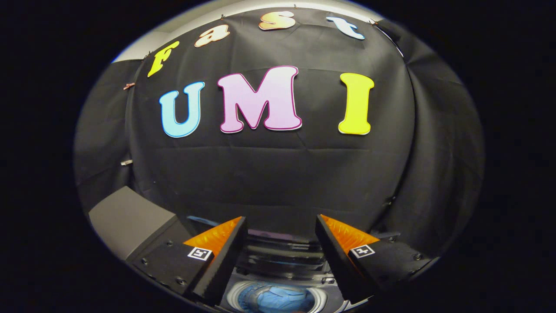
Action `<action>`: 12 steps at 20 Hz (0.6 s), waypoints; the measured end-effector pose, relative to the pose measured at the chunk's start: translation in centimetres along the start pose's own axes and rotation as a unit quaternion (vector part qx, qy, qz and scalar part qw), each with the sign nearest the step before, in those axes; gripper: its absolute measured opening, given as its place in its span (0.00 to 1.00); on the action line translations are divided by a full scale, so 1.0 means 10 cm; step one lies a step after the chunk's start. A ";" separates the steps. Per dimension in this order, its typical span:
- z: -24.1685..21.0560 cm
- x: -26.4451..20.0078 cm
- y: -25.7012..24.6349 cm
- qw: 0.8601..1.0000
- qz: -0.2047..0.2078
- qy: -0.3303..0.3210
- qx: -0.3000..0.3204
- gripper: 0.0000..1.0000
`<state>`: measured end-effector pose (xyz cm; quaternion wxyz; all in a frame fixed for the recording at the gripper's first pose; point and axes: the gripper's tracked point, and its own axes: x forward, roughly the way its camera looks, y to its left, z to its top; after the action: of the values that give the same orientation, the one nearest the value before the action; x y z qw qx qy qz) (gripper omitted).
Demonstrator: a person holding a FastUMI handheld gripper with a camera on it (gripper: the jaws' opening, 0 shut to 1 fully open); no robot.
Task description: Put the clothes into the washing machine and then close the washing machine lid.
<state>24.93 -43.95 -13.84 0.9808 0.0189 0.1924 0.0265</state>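
My gripper stands open, its two fingers wide apart with nothing between them. Below and between the fingers I look down at the washing machine, seen from above. Its round drum opening shows a blue piece of clothing lying inside. A dark glossy panel of the machine, possibly the raised lid, runs across just beyond the drum, between the fingers. The gripper hangs above the machine and touches nothing.
A grey box-like block stands to the left of the left finger. The black cloth wall of the booth rises close behind the machine and curves round on the right.
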 end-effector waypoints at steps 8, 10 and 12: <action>-0.23 0.19 -0.16 0.998 -0.018 0.054 0.038 1.00; -0.26 0.13 -0.14 0.997 -0.020 0.056 0.041 1.00; -0.27 0.10 -0.13 0.997 -0.022 0.057 0.039 1.00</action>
<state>24.89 -45.09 -16.75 0.9670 0.0510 0.2495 -0.0011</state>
